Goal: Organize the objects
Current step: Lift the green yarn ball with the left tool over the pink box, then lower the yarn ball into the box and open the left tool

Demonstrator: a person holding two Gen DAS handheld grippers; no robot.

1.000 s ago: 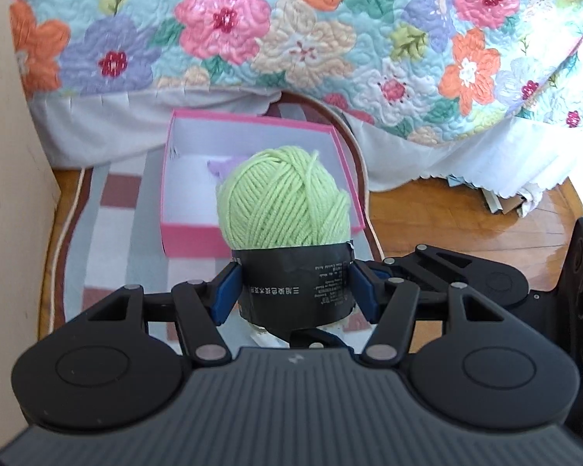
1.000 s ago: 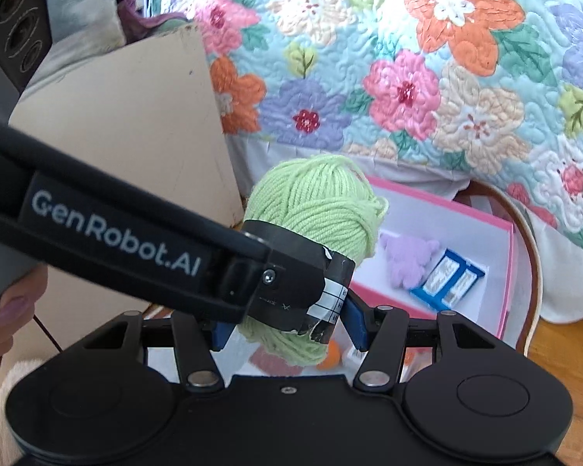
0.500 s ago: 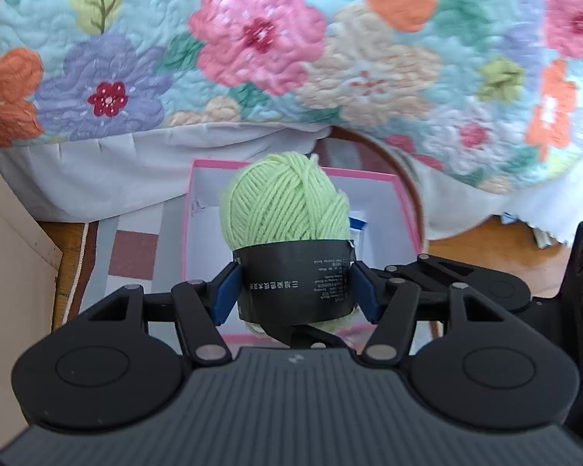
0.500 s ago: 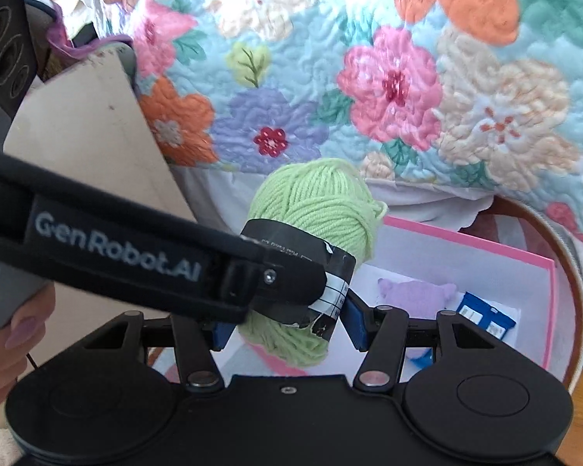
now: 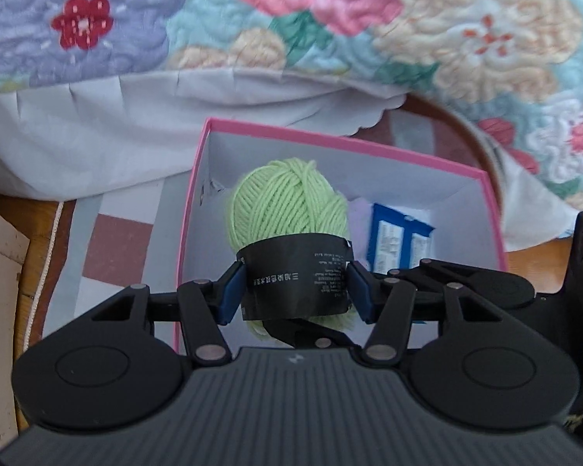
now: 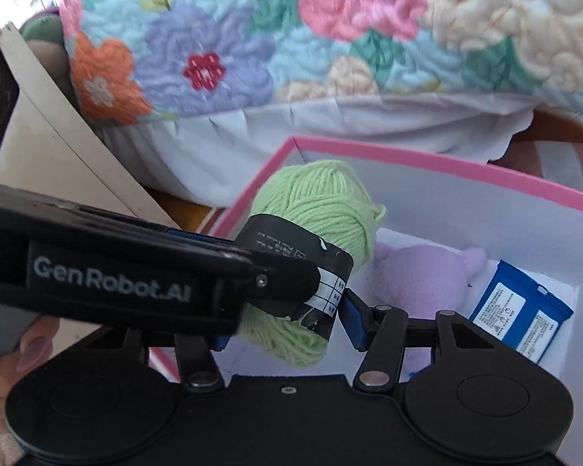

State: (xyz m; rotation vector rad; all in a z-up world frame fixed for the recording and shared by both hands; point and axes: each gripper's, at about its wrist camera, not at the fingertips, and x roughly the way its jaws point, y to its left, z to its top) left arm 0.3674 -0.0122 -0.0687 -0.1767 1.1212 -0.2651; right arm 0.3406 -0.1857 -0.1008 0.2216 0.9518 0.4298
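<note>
My left gripper (image 5: 294, 287) is shut on a light green yarn ball (image 5: 289, 206) by its black paper band and holds it over the open pink box (image 5: 346, 143). In the right wrist view the yarn ball (image 6: 318, 202) hangs above the box's left part, held by the left gripper's arm (image 6: 109, 279). My right gripper (image 6: 287, 324) stands open just behind the yarn, touching nothing that I can see. Inside the box (image 6: 447, 167) lie a purple plush toy (image 6: 419, 275) and a blue packet (image 6: 521, 310), which also shows in the left wrist view (image 5: 402, 237).
A floral quilt (image 5: 291, 19) with a white skirt hangs just behind the box. The box sits on a striped rug (image 5: 116, 248) over wooden floor. A beige board (image 6: 70, 147) leans at the left.
My left gripper has carried the yarn ball forward and down, from in front of the box to over its inside. The right gripper followed alongside, staying open.
</note>
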